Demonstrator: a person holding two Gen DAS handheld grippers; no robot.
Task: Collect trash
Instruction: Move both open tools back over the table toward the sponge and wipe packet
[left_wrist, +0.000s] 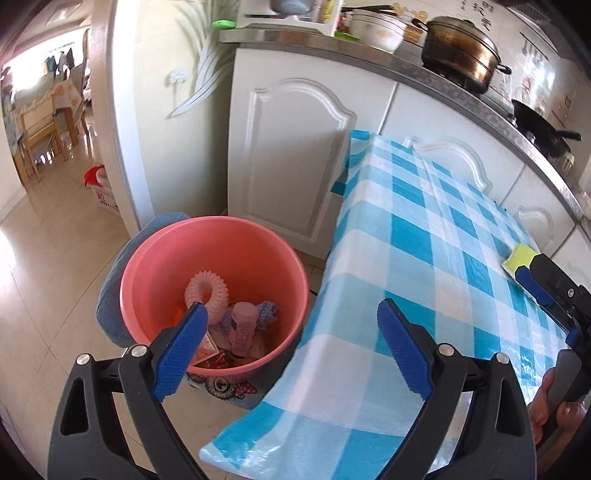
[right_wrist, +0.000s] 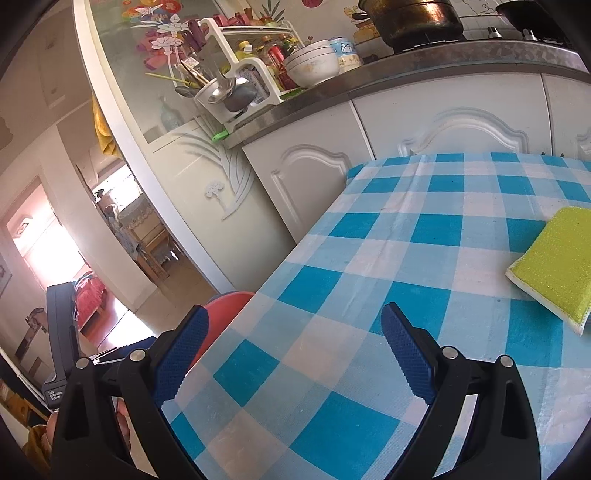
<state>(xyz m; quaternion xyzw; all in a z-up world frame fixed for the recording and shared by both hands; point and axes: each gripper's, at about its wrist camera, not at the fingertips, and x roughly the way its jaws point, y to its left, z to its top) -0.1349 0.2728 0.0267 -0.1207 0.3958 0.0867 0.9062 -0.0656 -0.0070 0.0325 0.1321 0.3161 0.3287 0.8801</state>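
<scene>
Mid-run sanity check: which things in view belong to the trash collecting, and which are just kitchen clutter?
Job:
pink bucket holding trash
yellow-green sponge on the checked tablecloth
both hand-held grippers, open and empty

Clutter:
lidded pot
black pan
stacked bowls
utensil rack

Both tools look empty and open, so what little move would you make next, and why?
Probably ease the right tool forward and rightward toward the yellow-green sponge, the only loose item on the checked tablecloth. The pink bucket beside the table already holds trash, and the left tool hovers empty.

Pink bucket, blue-checked tablecloth, yellow-green sponge.
</scene>
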